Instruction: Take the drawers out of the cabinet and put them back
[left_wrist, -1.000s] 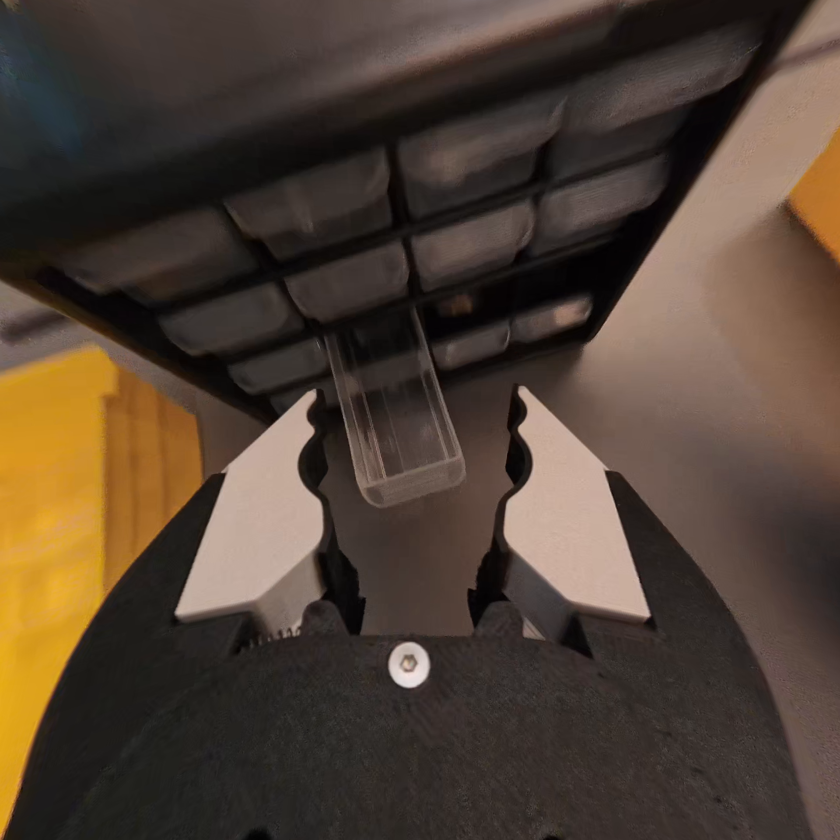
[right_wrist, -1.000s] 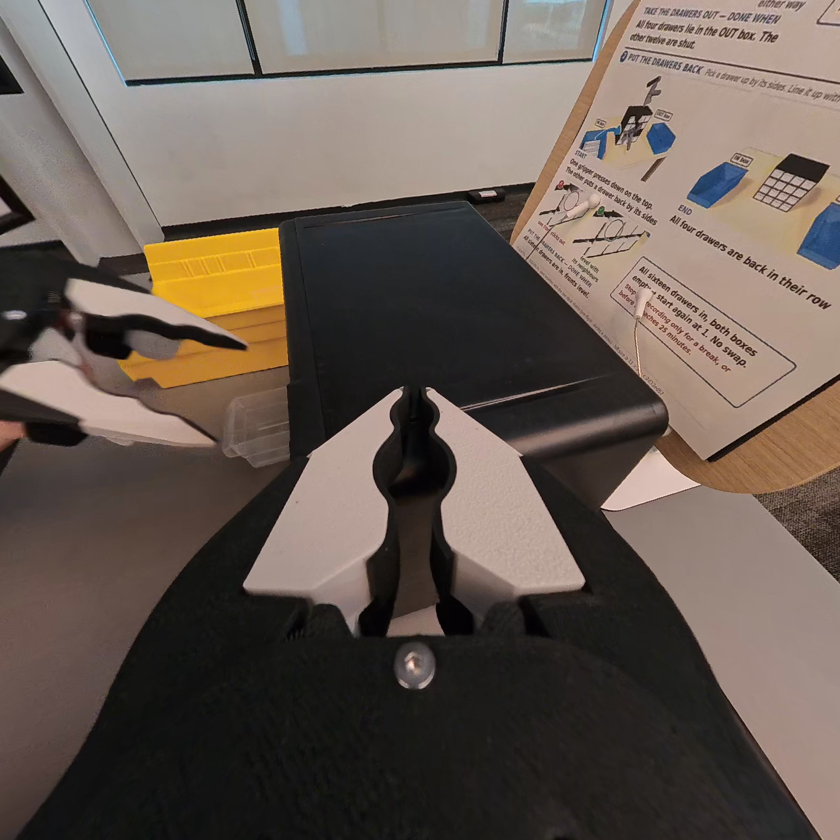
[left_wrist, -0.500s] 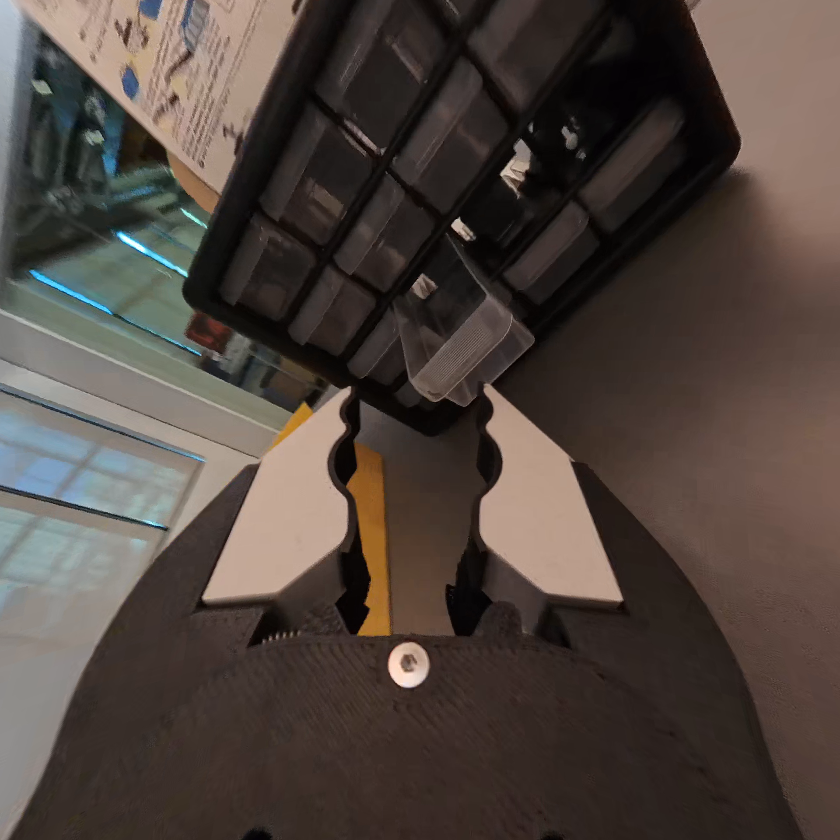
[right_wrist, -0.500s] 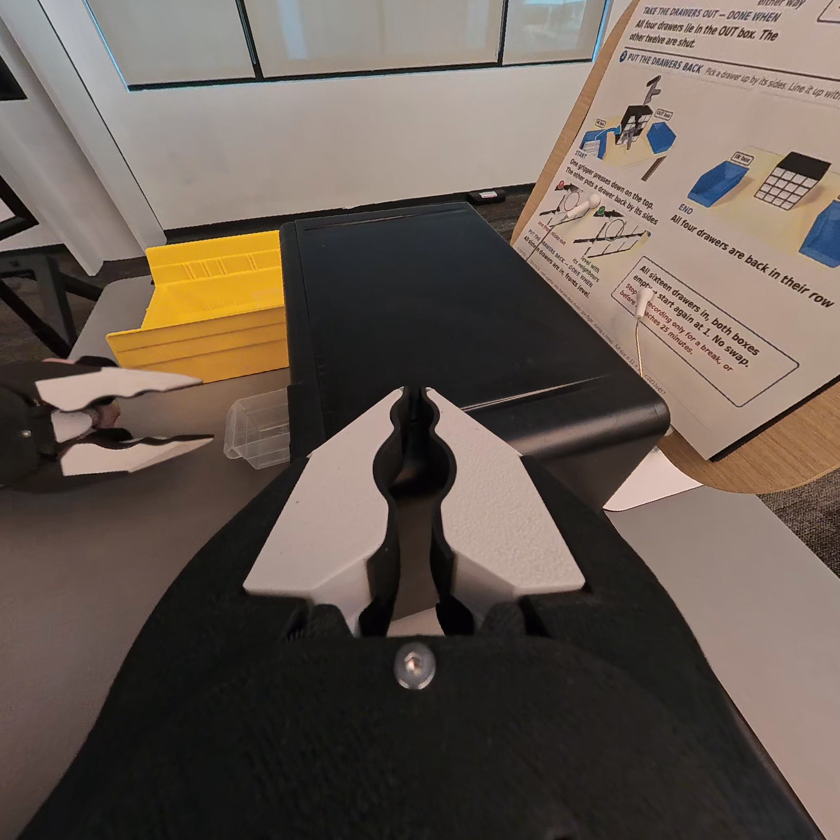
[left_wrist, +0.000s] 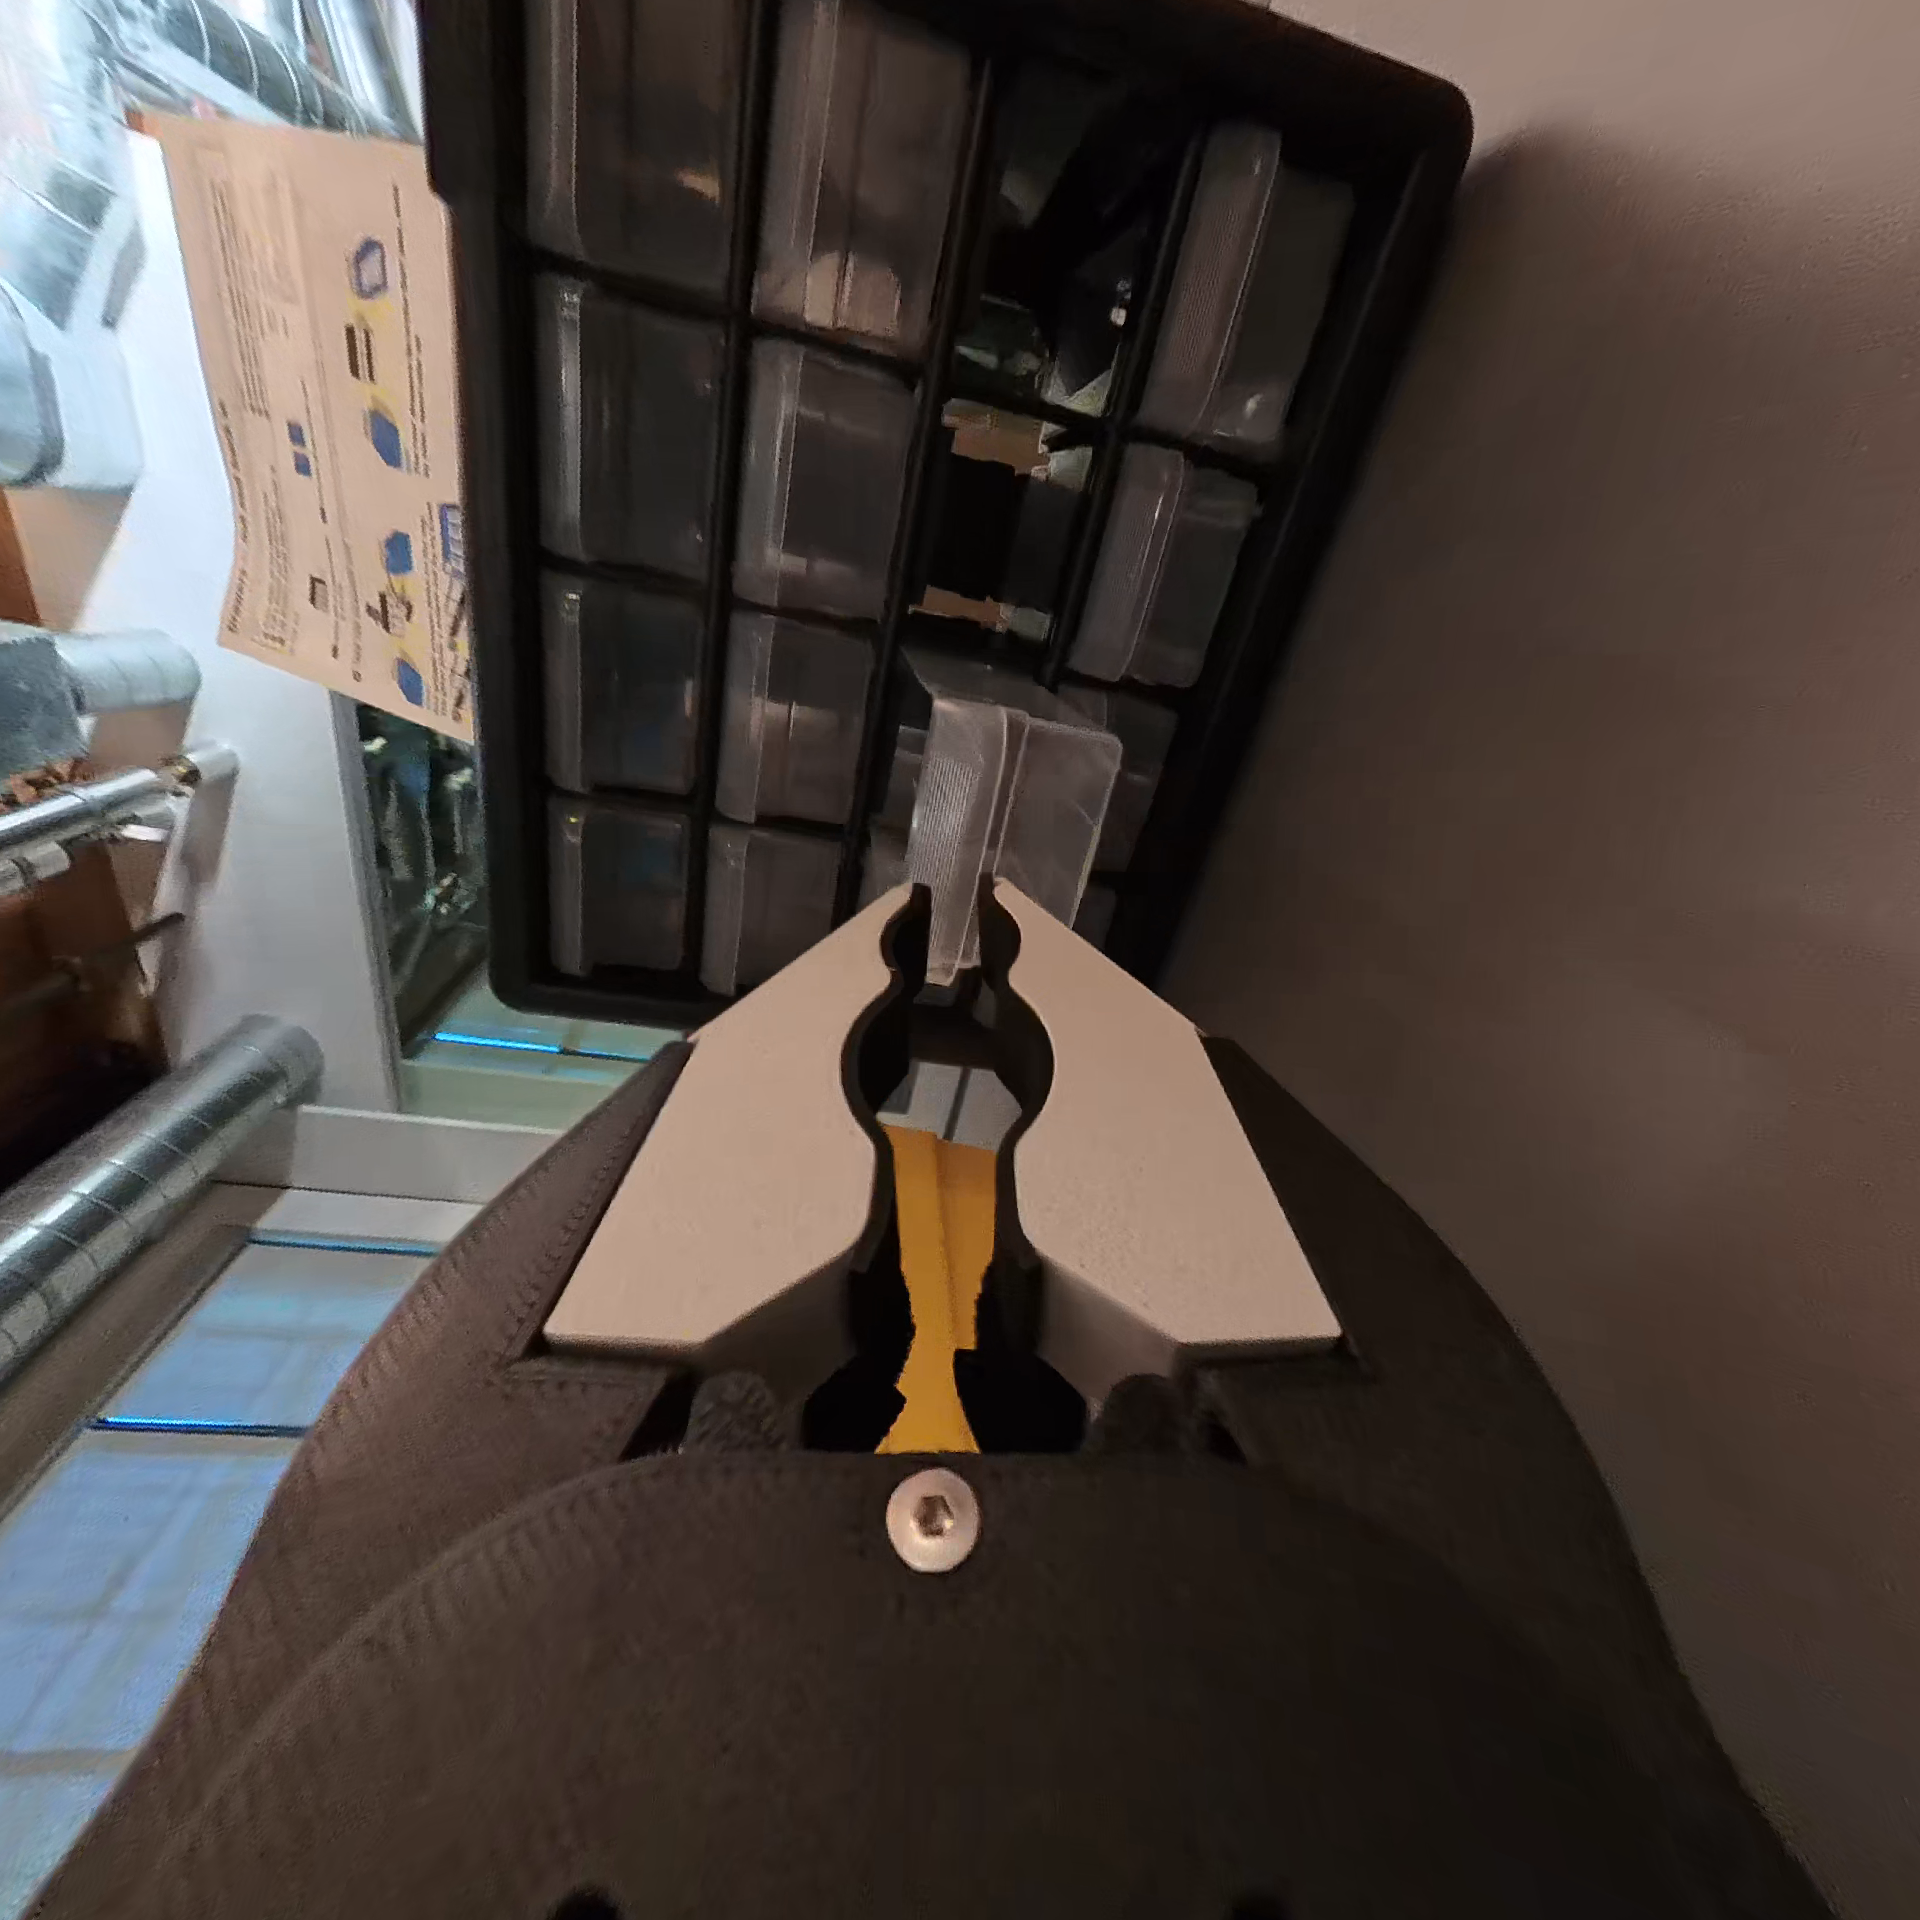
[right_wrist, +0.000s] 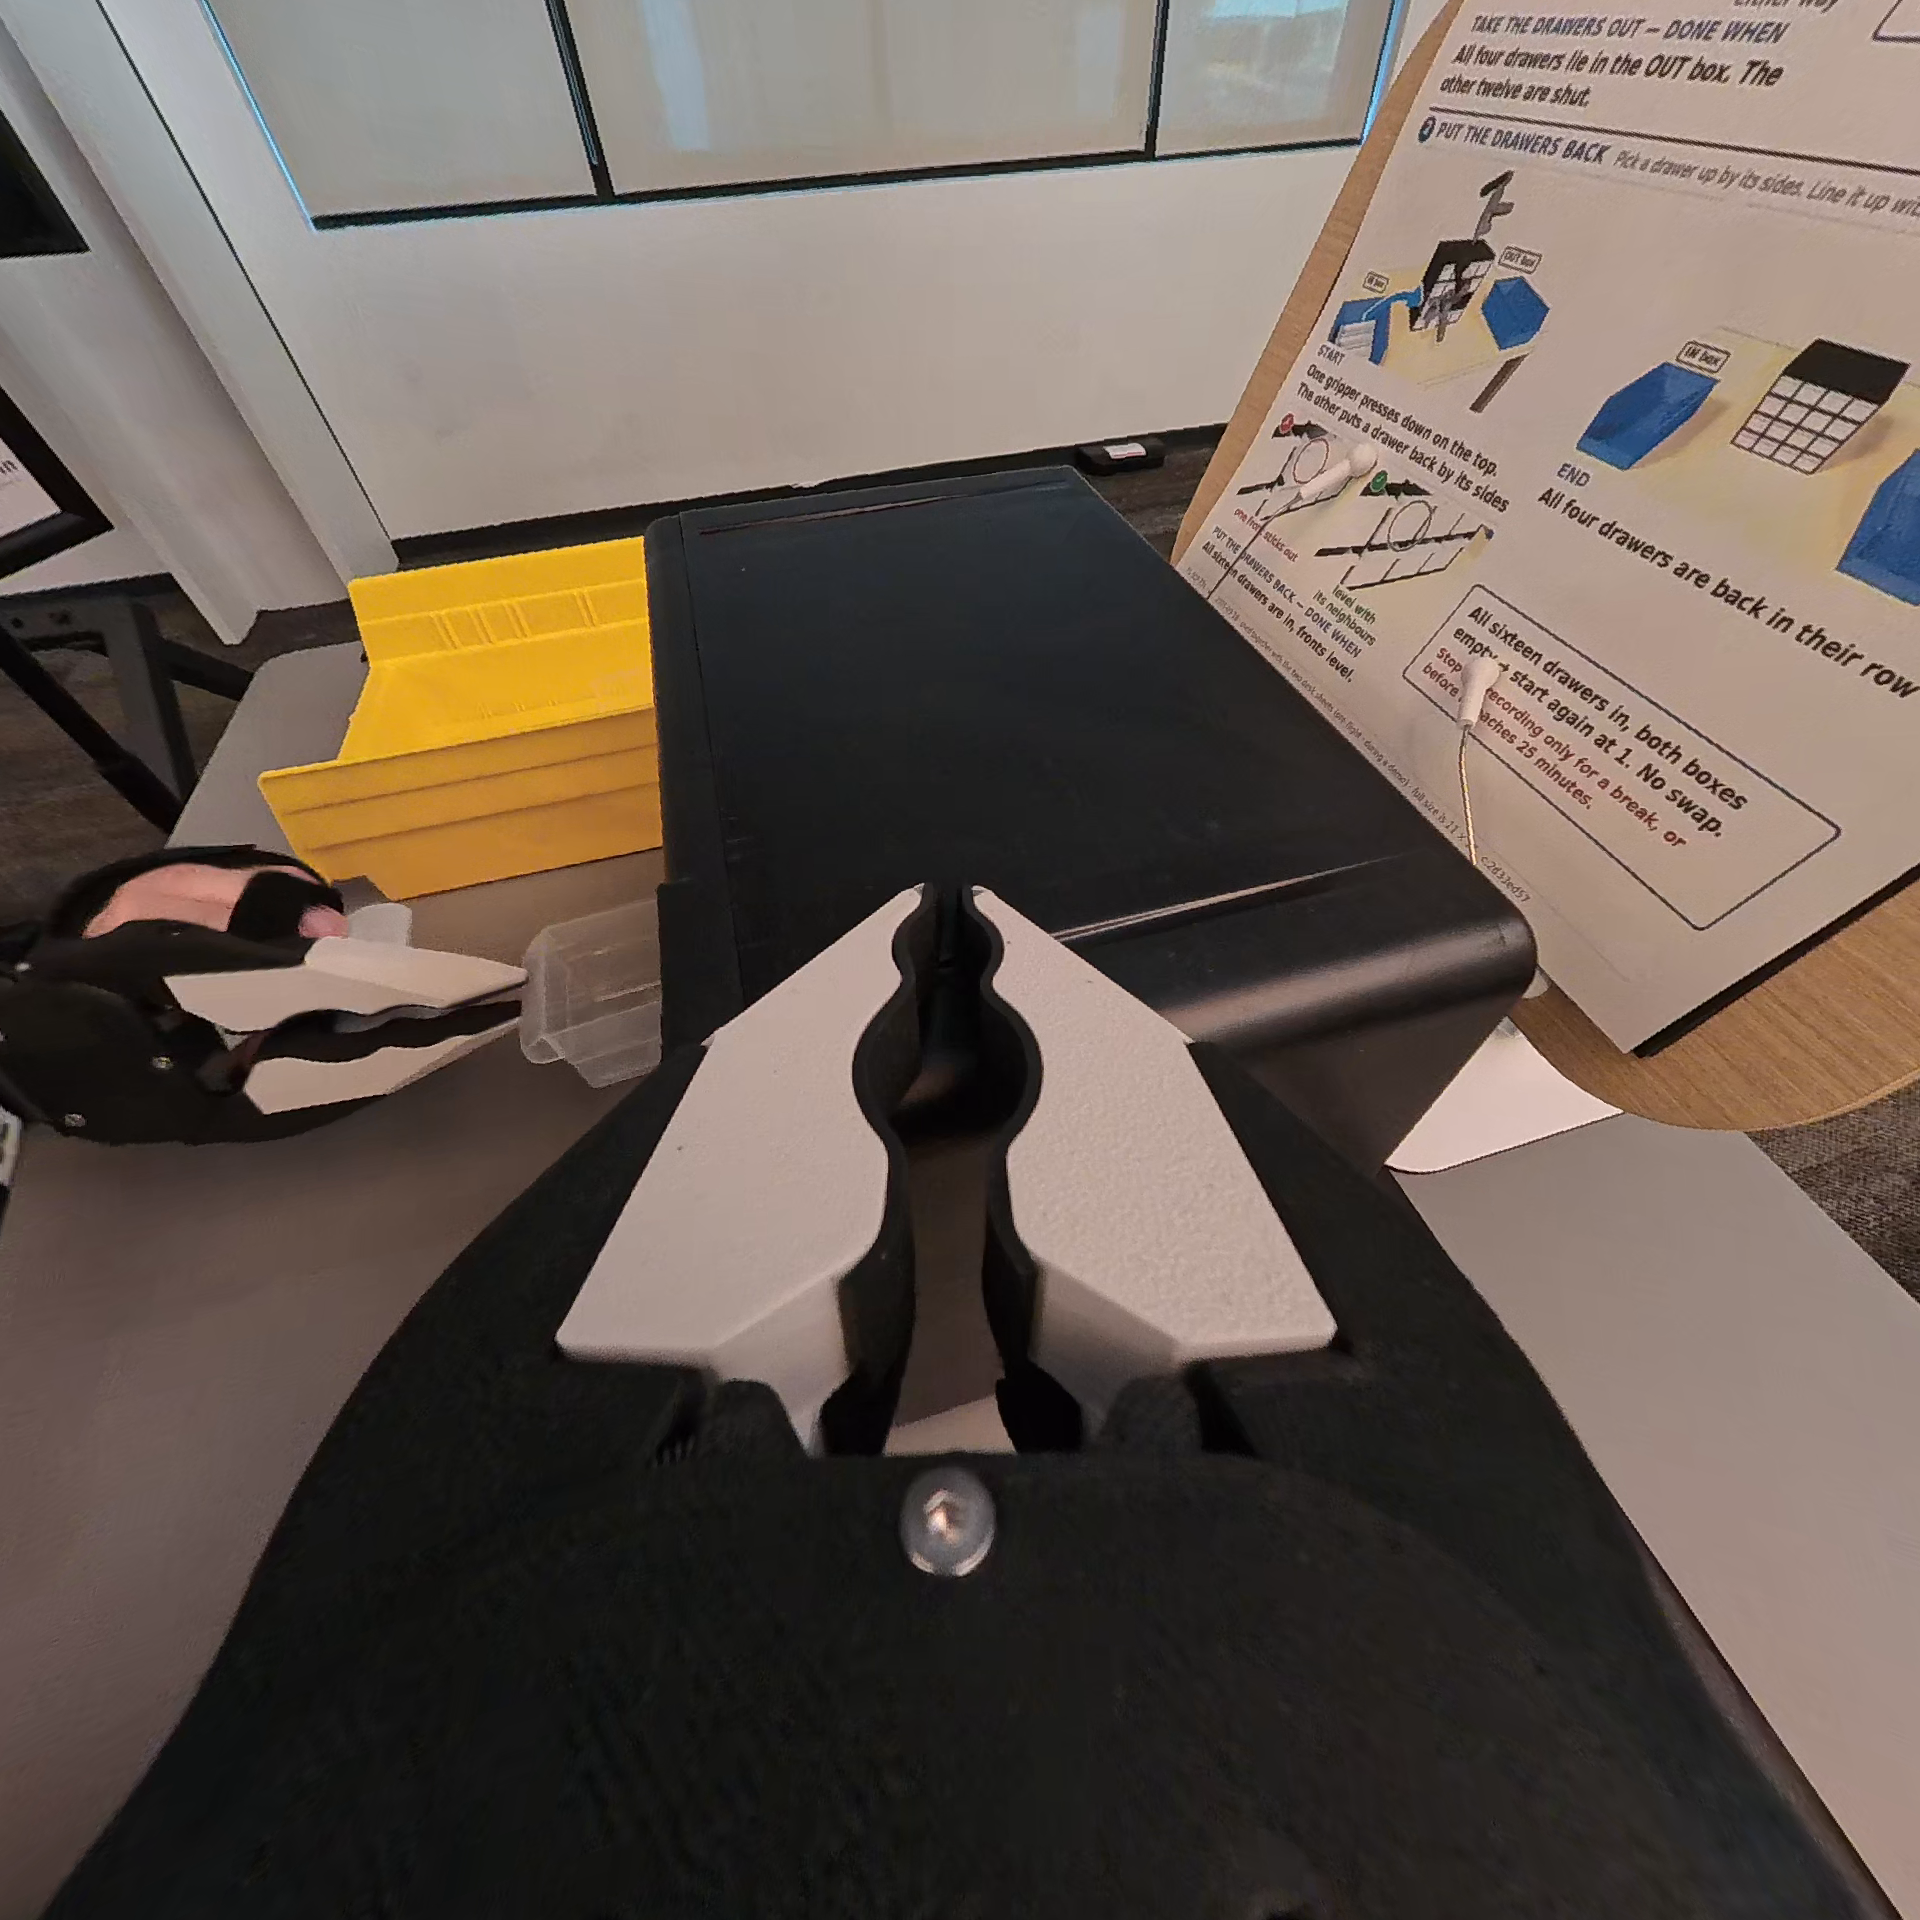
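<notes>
While the left wrist view is rolled on its side, the instruction sheet (left_wrist: 332, 416) hangs at 10 o'clock of the frame, printed w/ blue diagrams and small text too blurred to make out. At 12 o'clock sits the black cabinet (left_wrist: 935, 499), a grid of clear drawers; its top edge is cut off by the frame, and some slots in one column look dark and open, contents unclear. One clear drawer (left_wrist: 997, 810) sticks partway out of a slot toward the tongs. Left gripper (left_wrist: 951, 920) is pinched on that drawer's front tab, tips nearly meeting around the thin plastic. A yellow strip shows thru the gap behind the tips.

In the right wrist view, at 9 o'clock, the left gripper (right_wrist: 499, 997) meets the drawer (right_wrist: 592, 987) at the cabinet's (right_wrist: 1039, 727) front edge; the drawer's rear is hidden by the cabinet. A yellow bin (right_wrist: 468, 727) lies at 10 o'clock, beside the cabinet on the grey table (right_wrist: 260, 1299). Right gripper (right_wrist: 948, 902) is closed, empty, tips at the cabinet's top. At 2 o'clock leans a poster board (right_wrist: 1662, 520) w/ legible printed steps and pics, cropped at right.
</notes>
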